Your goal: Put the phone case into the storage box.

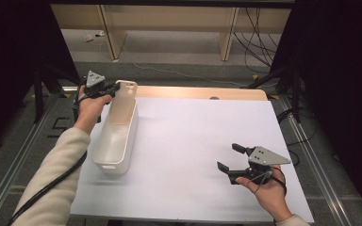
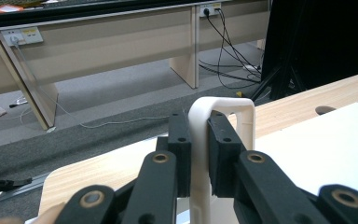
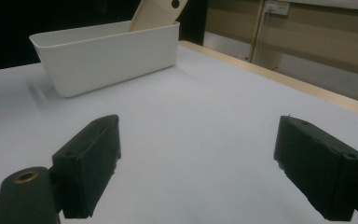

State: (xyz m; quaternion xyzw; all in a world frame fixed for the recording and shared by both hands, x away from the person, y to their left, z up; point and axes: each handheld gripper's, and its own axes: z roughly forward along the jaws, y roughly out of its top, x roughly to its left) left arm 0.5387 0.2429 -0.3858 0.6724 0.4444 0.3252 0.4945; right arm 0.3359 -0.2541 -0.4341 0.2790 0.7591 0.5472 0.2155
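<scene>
High view: the white plastic bin [image 1: 115, 141] stands on the left part of the white sheet [image 1: 193, 150] covering the wooden table [image 1: 202, 92]. The left gripper [image 1: 114, 89] is clamped on the bin's raised end tab [image 1: 126, 89] at the far end. The right gripper [image 1: 227, 157] rests near the front right of the sheet, jaws spread, grasping nothing, well apart from the bin.

Left gripper view: both black pads press against the tab [image 2: 200, 140], 1 on each side; the tab's looped top rises above them.

Right gripper view: 2 jaws stand wide apart over bare sheet [image 3: 191, 116]. The bin [image 3: 107, 56] sits farther off, with its tab [image 3: 156, 14] at the far end.
</scene>
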